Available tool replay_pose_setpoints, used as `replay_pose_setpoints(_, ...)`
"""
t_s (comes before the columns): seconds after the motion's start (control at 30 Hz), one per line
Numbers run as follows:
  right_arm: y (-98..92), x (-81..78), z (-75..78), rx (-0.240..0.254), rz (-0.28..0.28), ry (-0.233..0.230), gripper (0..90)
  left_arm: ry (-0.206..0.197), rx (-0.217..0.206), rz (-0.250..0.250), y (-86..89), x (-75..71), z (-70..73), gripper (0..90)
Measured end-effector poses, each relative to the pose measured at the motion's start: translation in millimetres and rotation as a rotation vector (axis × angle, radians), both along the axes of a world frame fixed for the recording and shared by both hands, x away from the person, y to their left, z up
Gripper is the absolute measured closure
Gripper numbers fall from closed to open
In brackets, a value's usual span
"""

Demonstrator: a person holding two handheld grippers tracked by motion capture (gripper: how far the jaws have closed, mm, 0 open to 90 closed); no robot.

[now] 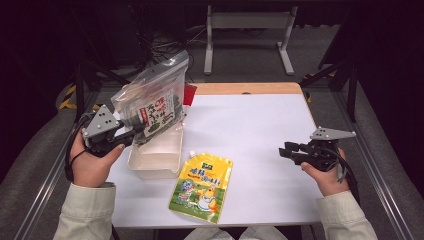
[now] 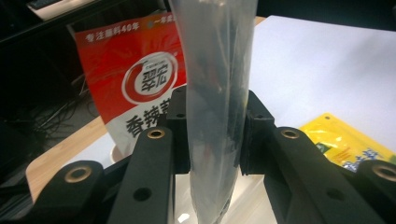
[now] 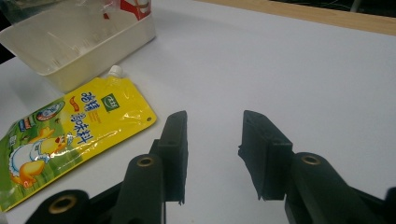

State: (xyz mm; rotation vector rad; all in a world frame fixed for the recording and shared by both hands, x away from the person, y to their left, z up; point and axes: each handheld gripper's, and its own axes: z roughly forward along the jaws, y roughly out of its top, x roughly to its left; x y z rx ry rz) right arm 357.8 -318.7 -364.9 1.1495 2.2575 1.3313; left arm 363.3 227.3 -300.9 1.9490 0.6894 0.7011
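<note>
My left gripper (image 1: 131, 134) is shut on a clear plastic bag (image 1: 152, 92) with a printed seaweed packet inside, held upright over the left end of the cream tray (image 1: 155, 159). In the left gripper view the bag (image 2: 215, 93) stands pinched between both black pads, with a red and white packet (image 2: 126, 79) behind it. A yellow spouted pouch (image 1: 202, 186) lies flat on the white table (image 1: 250, 130) in front of the tray. My right gripper (image 1: 286, 151) hovers open at the right side of the table, nothing between its fingers; its own view has the gripper (image 3: 212, 135) and the pouch (image 3: 70, 130).
The cream tray (image 3: 88, 42) holds clear plastic wrapping. A wooden strip (image 1: 245, 89) edges the table's far side, with a metal stand (image 1: 247, 30) on the floor beyond. Dark frame bars flank both sides.
</note>
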Motion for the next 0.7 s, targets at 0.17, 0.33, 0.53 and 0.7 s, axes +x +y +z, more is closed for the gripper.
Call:
replay_pose_setpoints(0.17,-0.9,0.3,-0.4,0.001,-0.001,-0.001,60.6,0.028,-0.016,0.009,2.9,6.3,-7.4,71.1)
replay_pose_setpoints(0.33,-1.8,0.9,-1.4,0.003,-0.001,0.0,59.9,0.052,-0.016,-0.006,3.5,12.9,-14.4,71.0)
replay_pose_setpoints(0.53,-0.8,1.0,-2.3,0.004,0.004,0.006,59.1,0.071,-0.001,-0.024,3.9,18.6,-21.6,71.0)
replay_pose_setpoints(0.7,-0.5,1.2,-2.9,0.002,0.009,0.01,59.0,0.083,-0.005,-0.021,6.9,22.2,-26.9,70.9)
